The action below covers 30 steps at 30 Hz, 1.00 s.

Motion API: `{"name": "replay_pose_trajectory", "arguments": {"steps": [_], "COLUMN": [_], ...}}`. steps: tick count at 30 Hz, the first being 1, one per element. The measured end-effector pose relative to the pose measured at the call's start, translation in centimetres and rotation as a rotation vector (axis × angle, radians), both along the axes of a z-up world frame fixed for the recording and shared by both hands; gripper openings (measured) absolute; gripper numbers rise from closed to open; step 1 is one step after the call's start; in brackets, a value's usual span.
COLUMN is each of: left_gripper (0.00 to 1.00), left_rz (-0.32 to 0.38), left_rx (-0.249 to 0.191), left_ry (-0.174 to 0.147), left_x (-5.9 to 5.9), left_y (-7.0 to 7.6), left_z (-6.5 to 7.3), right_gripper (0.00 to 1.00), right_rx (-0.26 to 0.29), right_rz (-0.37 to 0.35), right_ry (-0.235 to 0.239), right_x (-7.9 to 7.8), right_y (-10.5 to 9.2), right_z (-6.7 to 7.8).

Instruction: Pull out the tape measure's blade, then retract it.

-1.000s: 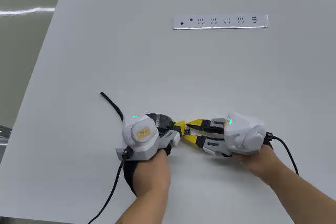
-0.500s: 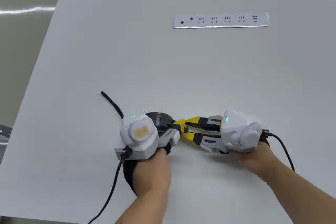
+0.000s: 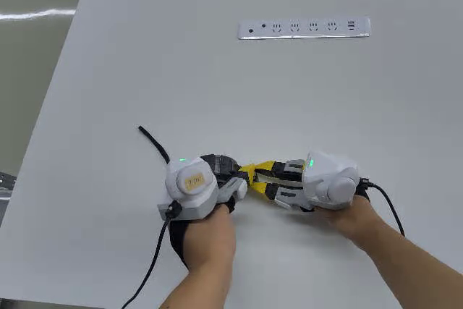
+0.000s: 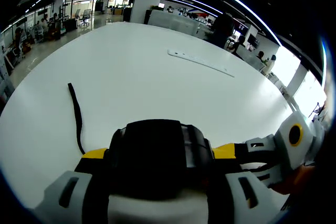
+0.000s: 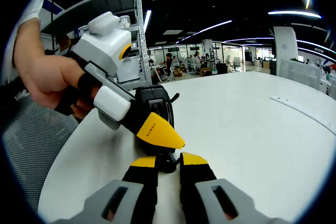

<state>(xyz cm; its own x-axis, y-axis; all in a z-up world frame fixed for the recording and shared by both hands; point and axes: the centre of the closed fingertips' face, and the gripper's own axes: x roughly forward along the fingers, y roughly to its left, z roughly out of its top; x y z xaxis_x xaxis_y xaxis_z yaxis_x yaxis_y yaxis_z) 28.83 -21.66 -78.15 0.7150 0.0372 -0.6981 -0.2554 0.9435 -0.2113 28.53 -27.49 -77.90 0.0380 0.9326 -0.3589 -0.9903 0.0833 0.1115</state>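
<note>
A black tape measure [image 3: 218,164] sits just above the table, clamped in my left gripper [image 3: 230,176]. In the left gripper view its case [image 4: 157,150] sits between the yellow pads [image 4: 95,153] of my left gripper [image 4: 160,167]. A black wrist strap [image 3: 154,144] trails from it across the table. My right gripper [image 3: 255,178] points left at the case, its yellow fingertips [image 5: 195,159] nearly together on the small dark blade tip [image 5: 167,164] right at the case mouth [image 5: 157,109]. No length of blade shows between them.
A white power strip [image 3: 304,30] lies flat at the far side of the white table [image 3: 181,85]. The table's left edge drops to a grey floor [image 3: 29,56]. Cables run back from both grippers toward the person.
My right gripper has slid slightly left, closer to the tape measure case. The left gripper and the case have held still.
</note>
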Motion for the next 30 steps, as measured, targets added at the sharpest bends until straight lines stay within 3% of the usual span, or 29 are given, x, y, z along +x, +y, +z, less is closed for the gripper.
{"name": "replay_pose_trajectory", "arguments": {"steps": [15, 30], "left_gripper": [0.74, 0.74], "left_rz": [-0.002, 0.003], "left_rx": [-0.006, -0.010], "left_ry": [0.005, -0.003], "left_x": [-0.09, 0.16], "left_y": [0.08, 0.23], "left_z": [-0.02, 0.14], "right_gripper": [0.15, 0.16], "right_rx": [-0.003, 0.008], "right_rz": [0.080, 0.061], "right_ry": [-0.017, -0.016], "right_x": [-0.27, -0.19], "right_y": [0.71, 0.81], "right_z": [0.16, 0.20]}}
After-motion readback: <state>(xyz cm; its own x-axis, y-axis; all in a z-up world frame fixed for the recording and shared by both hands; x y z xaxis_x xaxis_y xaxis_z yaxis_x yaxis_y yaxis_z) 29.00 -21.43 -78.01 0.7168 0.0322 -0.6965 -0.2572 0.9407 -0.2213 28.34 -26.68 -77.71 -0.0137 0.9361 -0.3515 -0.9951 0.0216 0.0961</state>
